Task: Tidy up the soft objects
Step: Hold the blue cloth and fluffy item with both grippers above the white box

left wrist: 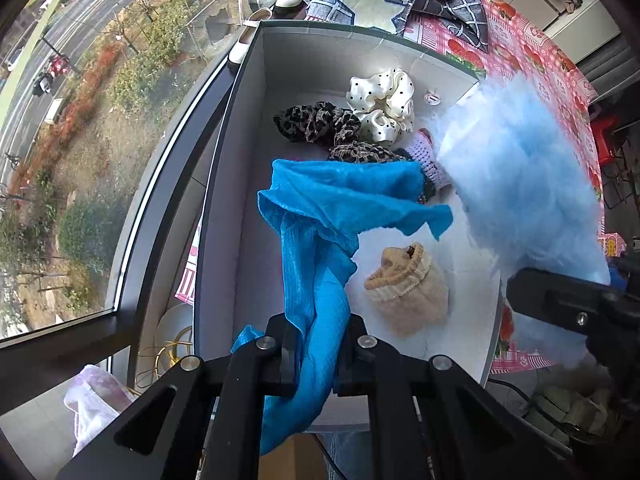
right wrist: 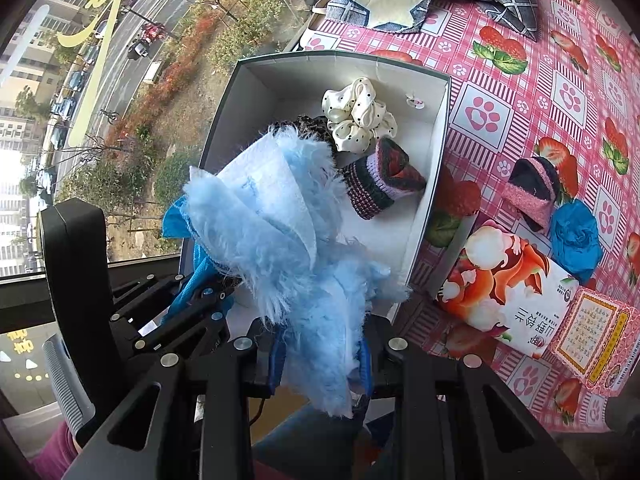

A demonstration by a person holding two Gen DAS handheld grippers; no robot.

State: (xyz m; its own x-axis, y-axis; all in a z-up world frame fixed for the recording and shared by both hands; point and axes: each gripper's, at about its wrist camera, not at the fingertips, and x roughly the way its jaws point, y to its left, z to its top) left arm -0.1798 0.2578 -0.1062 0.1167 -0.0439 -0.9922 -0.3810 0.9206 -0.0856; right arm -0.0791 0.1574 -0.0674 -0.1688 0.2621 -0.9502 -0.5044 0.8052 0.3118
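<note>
Soft objects, left wrist view: bright blue cloth pinched between the pressed-together fingers of the left gripper, hanging over the open white box. Box contents: polka-dot cream scrunchie touching a leopard-print scrunchie at the far end; a second leopard-print piece just beside them; a knitted pink-and-dark cuff partly hidden behind the cloth; a beige knitted item on the box floor nearer the camera. Pale blue fluffy fabric hangs at the box's right wall, with the right gripper's black body below it. Checked fabric with a cream star lies beyond the box on the pink strawberry tablecloth.

Right wrist view: pale blue fluffy fabric clamped between the fingers of the right gripper, held above the near end of the box. Inside: polka-dot scrunchie and knitted cuff. Left gripper at lower left with blue cloth in its fingers. On the tablecloth right of the box: a pink-and-black knitted piece, a crumpled blue item just beside it, and a printed tissue pack.
</note>
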